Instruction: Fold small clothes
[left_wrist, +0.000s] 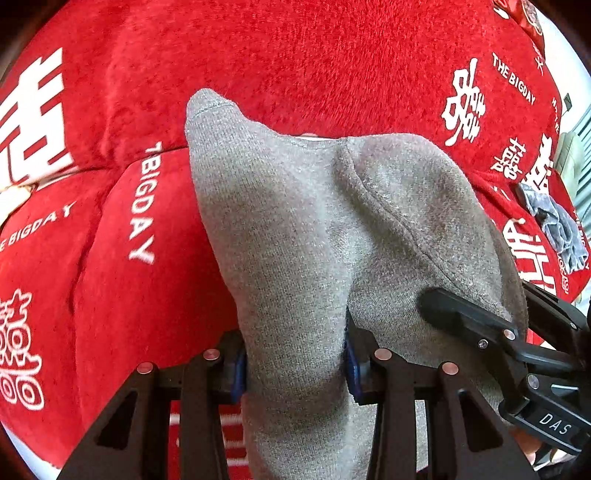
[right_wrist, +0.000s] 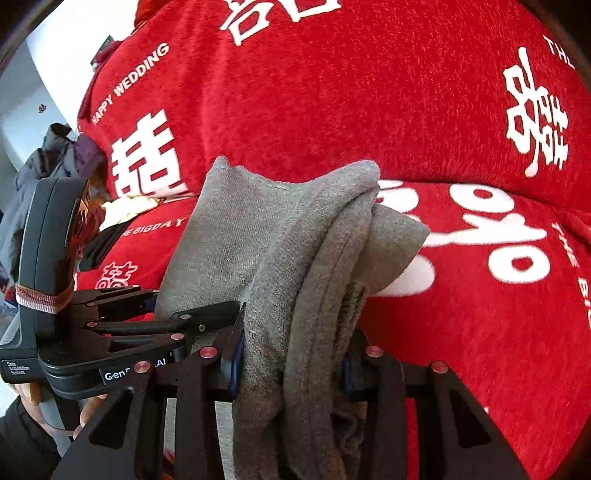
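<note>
A grey knit sock hangs in the air above the red blanket, held by both grippers. My left gripper is shut on one part of it; the sock runs up between its blue-padded fingers. My right gripper comes in from the right in the left wrist view, with one finger lying on the sock's folded part. In the right wrist view my right gripper is shut on the bunched, folded layers of the sock. My left gripper grips the same sock from the left.
A red plush blanket with white characters and "THE BIGDAY" text covers the surface beneath and behind. A small grey-blue garment lies on it at the right. Dark clothes sit at the left edge of the right wrist view.
</note>
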